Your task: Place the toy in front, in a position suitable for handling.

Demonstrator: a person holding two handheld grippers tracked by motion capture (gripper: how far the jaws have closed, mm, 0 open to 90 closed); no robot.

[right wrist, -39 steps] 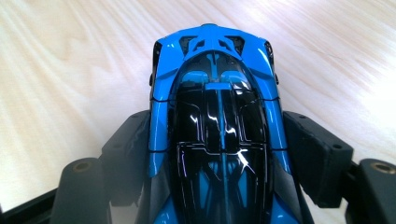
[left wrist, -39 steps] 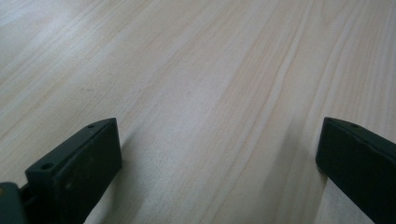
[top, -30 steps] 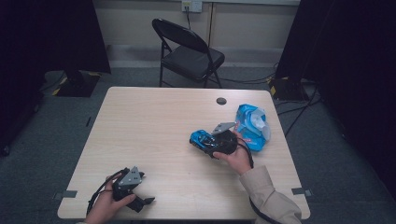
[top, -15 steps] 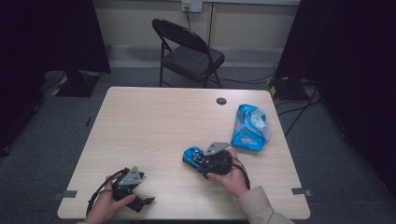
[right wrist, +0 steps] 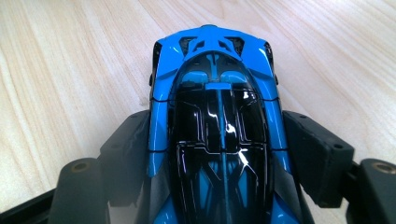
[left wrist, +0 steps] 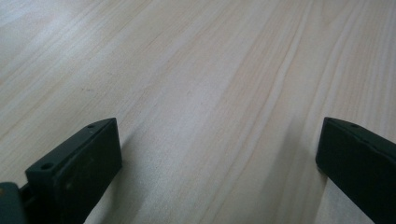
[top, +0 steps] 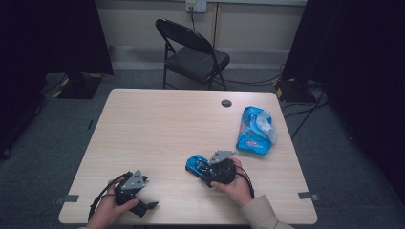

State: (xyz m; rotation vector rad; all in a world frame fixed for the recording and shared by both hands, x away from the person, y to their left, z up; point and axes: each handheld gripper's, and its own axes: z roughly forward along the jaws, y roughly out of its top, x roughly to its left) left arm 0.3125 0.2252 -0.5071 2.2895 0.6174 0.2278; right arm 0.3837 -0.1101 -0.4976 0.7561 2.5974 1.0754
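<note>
Car [right wrist: 217, 135] carried nearer from wipes pack [top: 255, 130], clamped in right gripper [top: 210, 168]; glossy sides may slip. Left gripper [left wrist: 219, 163] jaws apart, idle.

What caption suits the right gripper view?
Right gripper shut on a blue toy car above the wooden table.

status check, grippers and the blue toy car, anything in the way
Right gripper shut on blue toy car, low over table. Left gripper open, nothing between its jaws. Wipes pack off to the side, apart from the car.
</note>
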